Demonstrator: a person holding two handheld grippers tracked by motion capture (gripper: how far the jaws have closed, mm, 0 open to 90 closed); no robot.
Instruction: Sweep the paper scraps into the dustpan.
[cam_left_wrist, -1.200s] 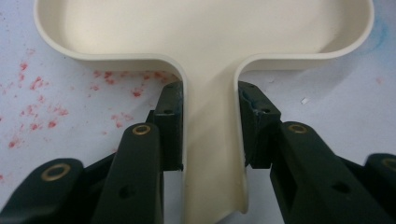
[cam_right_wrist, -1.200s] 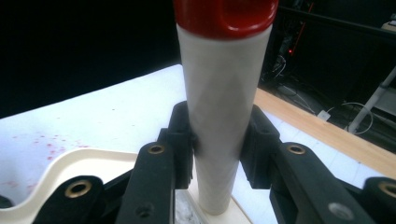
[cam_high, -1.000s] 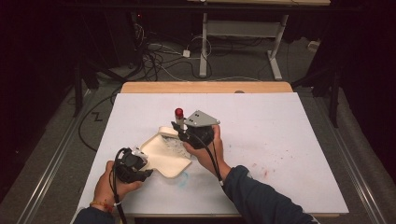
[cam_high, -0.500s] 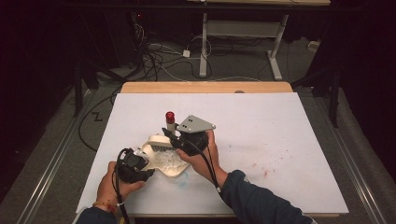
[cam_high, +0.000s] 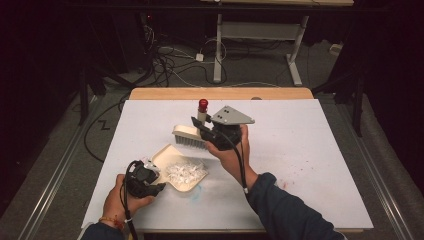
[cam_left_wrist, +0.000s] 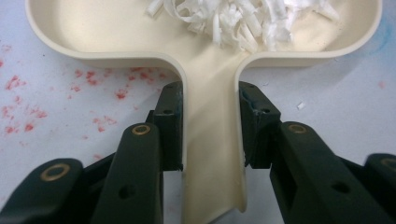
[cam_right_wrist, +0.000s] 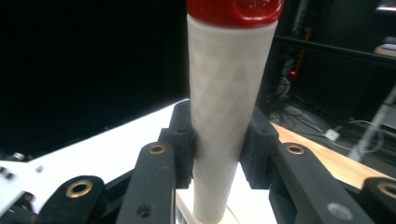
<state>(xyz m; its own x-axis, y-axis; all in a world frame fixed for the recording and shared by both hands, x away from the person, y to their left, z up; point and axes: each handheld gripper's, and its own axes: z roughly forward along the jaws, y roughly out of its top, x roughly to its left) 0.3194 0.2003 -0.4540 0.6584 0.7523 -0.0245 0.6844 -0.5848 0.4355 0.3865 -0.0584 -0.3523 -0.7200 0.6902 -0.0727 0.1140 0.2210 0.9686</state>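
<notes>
A cream dustpan (cam_high: 180, 172) lies on the white table near the front left, with a heap of white paper shreds (cam_high: 184, 170) in its tray. My left gripper (cam_high: 150, 180) is shut on the dustpan's handle (cam_left_wrist: 212, 149); the left gripper view has both pads pressed against its sides, and the shreds (cam_left_wrist: 243, 18) lie at the top. My right gripper (cam_high: 202, 127) is shut on the white handle (cam_right_wrist: 224, 116) of a hand brush (cam_high: 189, 136) with a red cap (cam_high: 203, 105). The brush hangs above the table just behind the dustpan, bristles down.
Red specks (cam_left_wrist: 28, 102) and a blue smear (cam_high: 197, 190) mark the white table cover (cam_high: 310, 150). A wooden strip (cam_high: 220, 93) runs along the far edge. Cables (cam_high: 170, 60) and a desk frame (cam_high: 260, 35) stand on the dark floor beyond.
My right gripper has lifted the brush up and back, off the dustpan's tray. The shreds now lie uncovered in the pan. My left gripper and the dustpan have stayed put.
</notes>
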